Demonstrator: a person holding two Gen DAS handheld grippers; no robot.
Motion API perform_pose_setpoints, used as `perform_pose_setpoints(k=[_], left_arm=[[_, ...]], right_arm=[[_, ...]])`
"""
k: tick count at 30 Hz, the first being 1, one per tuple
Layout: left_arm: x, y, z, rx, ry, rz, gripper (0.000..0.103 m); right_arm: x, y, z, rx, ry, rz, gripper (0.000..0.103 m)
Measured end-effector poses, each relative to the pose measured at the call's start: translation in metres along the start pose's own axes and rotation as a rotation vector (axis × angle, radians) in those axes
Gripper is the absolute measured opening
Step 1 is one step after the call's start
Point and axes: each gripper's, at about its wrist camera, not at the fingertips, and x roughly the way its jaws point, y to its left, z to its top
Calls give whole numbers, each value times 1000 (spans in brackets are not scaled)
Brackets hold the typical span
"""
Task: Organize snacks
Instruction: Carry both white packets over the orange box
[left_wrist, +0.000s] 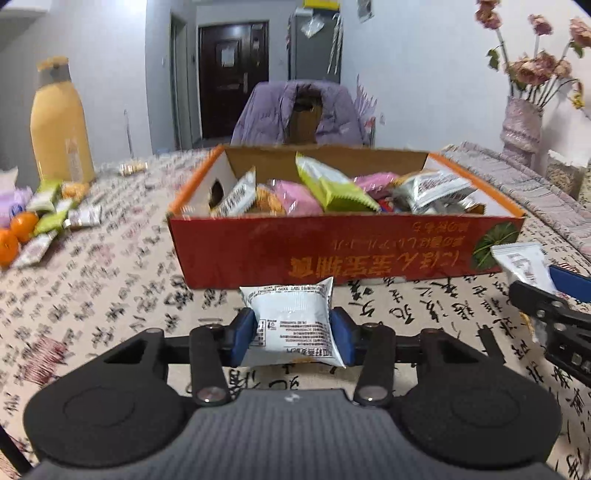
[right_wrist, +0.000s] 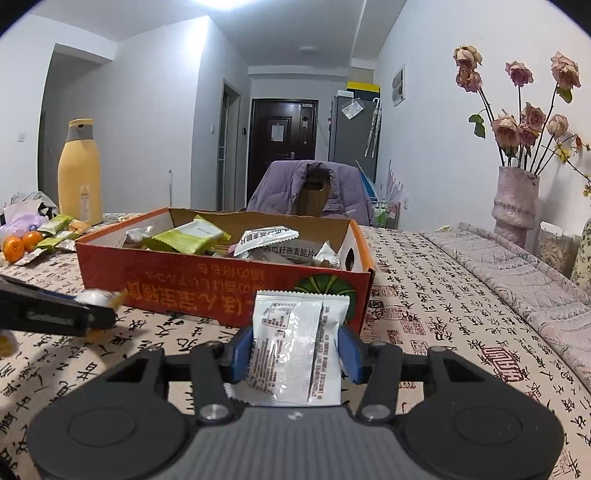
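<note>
on the table (left_wrist: 110, 295) with its calligraphy-print cloth, a red cardboard box (left_wrist: 343, 254) sits at about 12 o'clock from both wrist cameras, open at the top and heaped with wrapped snacks, a green packet (left_wrist: 332, 188) lying among pink and silver ones. the left gripper (left_wrist: 293, 332) is clenched on a small white sachet (left_wrist: 291, 321), its blue pads pressing both sides of it, just in front of the box's near wall. the right gripper (right_wrist: 295, 350) likewise grasps a silver-white packet (right_wrist: 295, 350) upright between its blue pads, near the box's right front corner. from the left wrist view the right gripper and its packet show at about 3 o'clock; from the right wrist view the left gripper shows at about 9 o'clock. more loose snacks (left_wrist: 55, 214) and two small oranges (left_wrist: 14, 232) lie at 10 o'clock beside a tall yellow bottle (left_wrist: 59, 122). a vase of dried roses (right_wrist: 517, 199) stands at 2 o'clock, and a chair draped with a purple jacket (right_wrist: 310, 188) is behind the box.
</note>
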Motion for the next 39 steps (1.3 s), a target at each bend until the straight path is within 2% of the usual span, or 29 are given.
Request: perform_pose_setpoints(k=[8,22,31,39], left_arm=[[-34,-4,-1,34,-93,-3,46],[-68,-3,-3,9,-179,-40,46],[-68,1,22,-5,-243,-52,46],[-48,1,54,-16,-273,-55,46]], right_arm=[[-10,6,5,1,-9,30,49],[-31,21,16,-9,-58,75,49],[-24,24,42,-16,-101,71,49],[2,21,74,-19,-127,50,49]])
